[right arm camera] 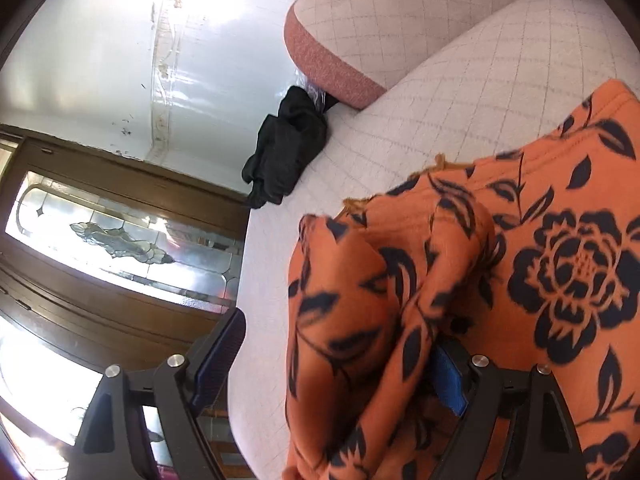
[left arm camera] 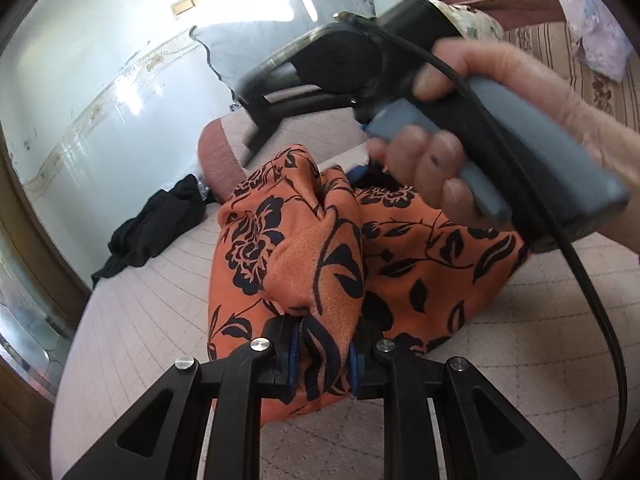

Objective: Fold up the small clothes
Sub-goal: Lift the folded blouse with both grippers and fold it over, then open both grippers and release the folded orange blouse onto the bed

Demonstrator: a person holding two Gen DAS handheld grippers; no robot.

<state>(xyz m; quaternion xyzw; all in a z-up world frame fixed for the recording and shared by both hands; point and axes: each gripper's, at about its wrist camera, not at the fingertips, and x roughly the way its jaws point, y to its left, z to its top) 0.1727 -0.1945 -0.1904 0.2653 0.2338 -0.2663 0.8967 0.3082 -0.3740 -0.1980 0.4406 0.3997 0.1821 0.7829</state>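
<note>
I can read no text, label, brand or number on anything in either wrist view from here.

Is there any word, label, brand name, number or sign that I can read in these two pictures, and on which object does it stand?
None: no readable text shows in either view.
The orange garment carries only a dark floral print, no letters.
The black garment is plain.
The grey handle of the right hand-held gripper bears no visible marking.
The framed items on the wall are too washed out to read.
</note>
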